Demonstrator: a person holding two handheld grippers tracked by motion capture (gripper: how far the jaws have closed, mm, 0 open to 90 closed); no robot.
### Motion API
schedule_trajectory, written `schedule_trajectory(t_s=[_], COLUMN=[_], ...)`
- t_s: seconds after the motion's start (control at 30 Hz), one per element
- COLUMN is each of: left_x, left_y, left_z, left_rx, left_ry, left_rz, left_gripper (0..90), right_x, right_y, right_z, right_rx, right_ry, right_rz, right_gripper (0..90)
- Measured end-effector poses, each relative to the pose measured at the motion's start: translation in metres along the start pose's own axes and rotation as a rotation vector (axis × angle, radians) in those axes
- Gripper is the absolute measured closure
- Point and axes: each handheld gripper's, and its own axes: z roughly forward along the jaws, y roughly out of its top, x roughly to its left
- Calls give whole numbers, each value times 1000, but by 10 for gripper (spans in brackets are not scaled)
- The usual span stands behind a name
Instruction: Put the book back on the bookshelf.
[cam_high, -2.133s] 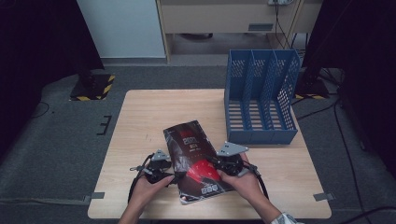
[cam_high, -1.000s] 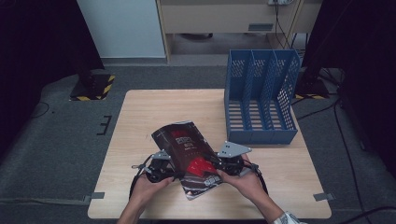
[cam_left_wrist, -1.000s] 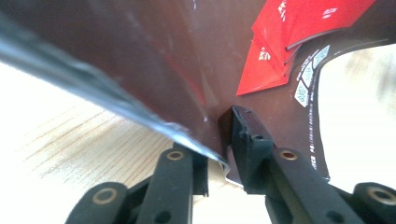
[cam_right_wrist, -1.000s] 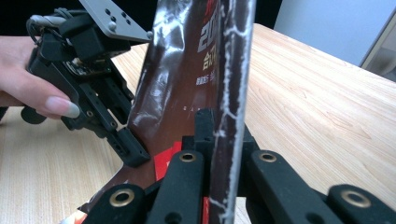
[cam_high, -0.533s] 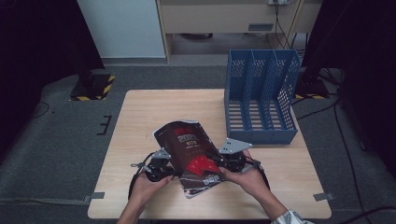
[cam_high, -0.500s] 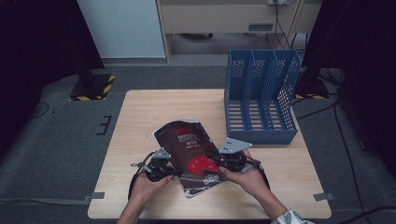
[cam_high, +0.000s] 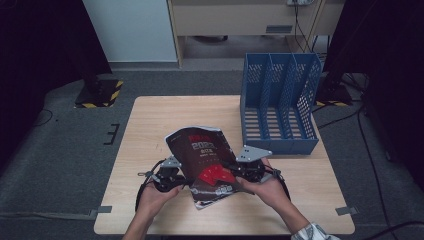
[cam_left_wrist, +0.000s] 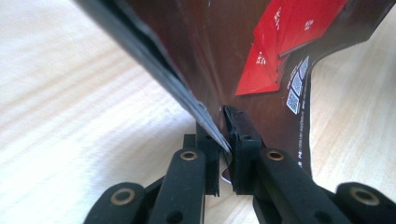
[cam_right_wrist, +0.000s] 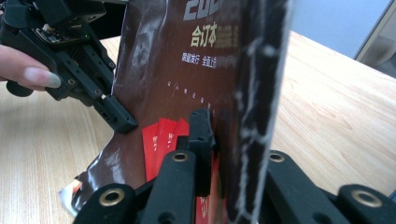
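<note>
A dark brown magazine (cam_high: 200, 147) with red cards printed on its cover is held tilted up above the wooden table (cam_high: 150, 115), near the front edge. My left gripper (cam_high: 181, 181) is shut on its left edge; its jaws have just been closing with the thin cover edge (cam_left_wrist: 205, 112) between them. The left gripper view looks straight at that pinch (cam_left_wrist: 219, 122). My right gripper (cam_high: 236, 172) is shut on the magazine's worn spine side (cam_right_wrist: 254, 93), one pad on the cover, the other behind. The left gripper (cam_right_wrist: 122, 122) also shows across the cover (cam_right_wrist: 173, 74).
A blue three-slot file rack (cam_high: 280, 100) stands at the table's back right corner, slots open upward. Bare wood lies behind and left of the magazine. Dark floor, cables and a striped stand base (cam_high: 97, 95) surround the table.
The magazine's far end has lifted from lying flat to tilted up between both grippers. Over the last half second it and both hands have barely moved.
</note>
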Motion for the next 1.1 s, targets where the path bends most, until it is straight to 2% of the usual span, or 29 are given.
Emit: schedule_trajectory(t_s=[0.2,0.37,0.5,0.6,0.83,1.1], left_x=[8,7,4,5,7,5], left_y=[9,13,16,17,17,19], left_z=[-14,-23,-29,-33,-35,-37], left_rx=[-32,-44,-57,-77,-82,-87], left_ry=[26,70,125,152,145,149], left_rz=[11,37,71,78,75,83], left_gripper=[859,862,862,863,864,865], right_x=[-5,-5,-4,-4,-6,-6], right_y=[9,16,21,25,28,32], right_z=[4,6,7,9,13,8], right_rx=[-16,-10,-3,-6,-3,4], right_ry=[-1,17,10,8,13,25], right_rz=[12,-3,-20,-21,-26,-38], right_gripper=[825,814,819,819,819,784])
